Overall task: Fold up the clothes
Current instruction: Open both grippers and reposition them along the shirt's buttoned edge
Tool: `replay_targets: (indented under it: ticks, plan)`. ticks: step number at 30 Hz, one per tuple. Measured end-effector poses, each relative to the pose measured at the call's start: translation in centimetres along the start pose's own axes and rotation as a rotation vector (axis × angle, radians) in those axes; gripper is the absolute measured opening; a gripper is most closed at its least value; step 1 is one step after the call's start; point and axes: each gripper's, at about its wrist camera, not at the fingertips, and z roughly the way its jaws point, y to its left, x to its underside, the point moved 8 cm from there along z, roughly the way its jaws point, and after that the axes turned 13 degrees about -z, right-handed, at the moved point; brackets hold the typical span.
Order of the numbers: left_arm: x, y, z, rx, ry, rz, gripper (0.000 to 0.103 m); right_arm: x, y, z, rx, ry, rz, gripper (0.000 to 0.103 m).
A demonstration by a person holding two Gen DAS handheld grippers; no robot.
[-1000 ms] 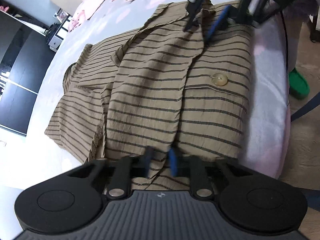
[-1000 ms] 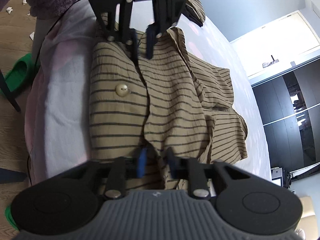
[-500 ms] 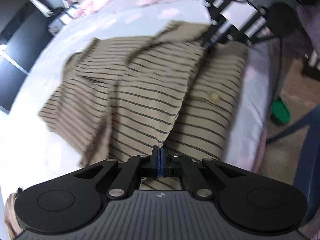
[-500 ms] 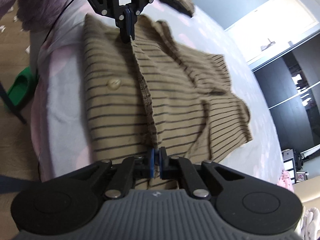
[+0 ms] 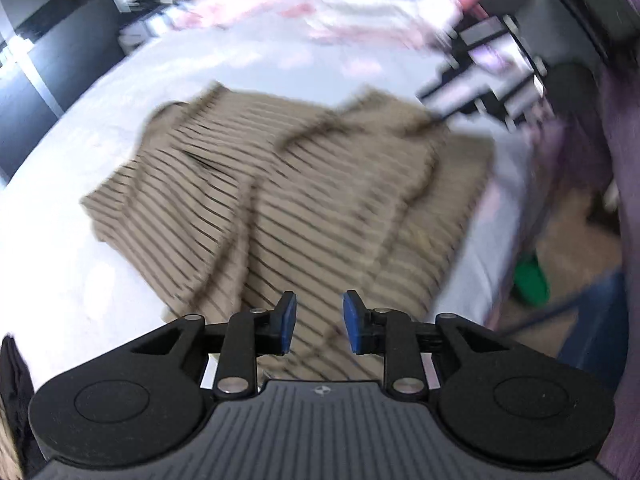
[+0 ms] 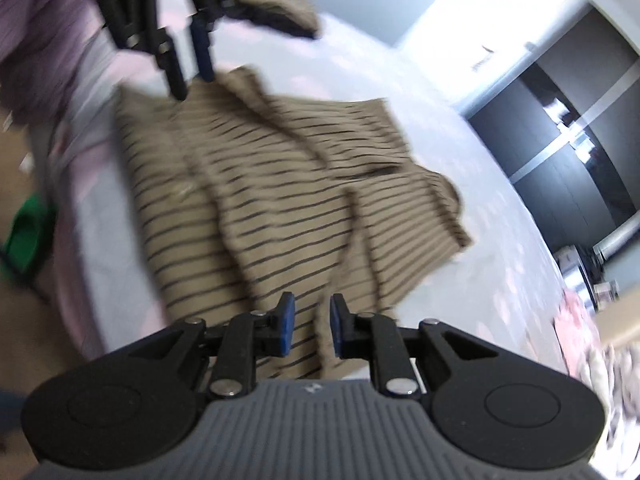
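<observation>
While the striped shirt (image 5: 280,208) lies partly doubled over on the pale bed (image 5: 52,216), both the left gripper (image 5: 316,316) and right gripper (image 6: 308,322) hover above its ends, jaws spread and holding nothing, so any next pinch should take the cloth edge squarely.

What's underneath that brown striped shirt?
The striped shirt lies spread on a pale bedsheet, which shows around its edges. Whatever sits directly beneath the folded layers is covered, so I cannot tell.
</observation>
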Motion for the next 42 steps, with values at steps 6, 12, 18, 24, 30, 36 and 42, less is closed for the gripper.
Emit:
replay_targets:
  ticks: [6,12,18,24,30,36,42]
  plan:
    - [-1.5,3.7,1.3,-0.146,-0.008,-0.157,0.024,0.6,-3.5,1.4,0.049,0.045,0.243,0.020]
    - [-1.4,6.9,1.9,-0.110,-0.012,-0.391,0.042,2.2,-5.3,2.5,-0.002,0.037,0.515,0.033]
    - [-1.2,6.2,1.6,-0.091,-0.024,-0.369,0.044,2.4,-4.8,2.6,-0.041,0.015,0.564,0.038]
    - [-0.5,2.2,1.6,-0.089,-0.031,-0.105,0.049,0.5,-1.4,1.5,-0.067,-0.026,0.329,0.050]
    - [2.0,-0.9,2.9,-0.190,0.021,0.186,0.049,0.0,2.6,0.9,-0.070,0.011,0.061,0.056]
    - [3.7,-2.0,4.7,-0.324,0.046,0.424,0.051,0.3,4.4,1.4,0.028,0.063,-0.169,0.066]
    - [4.7,-1.5,7.0,-0.463,0.055,0.600,0.056,0.6,4.4,3.2,0.087,0.102,-0.267,0.066]
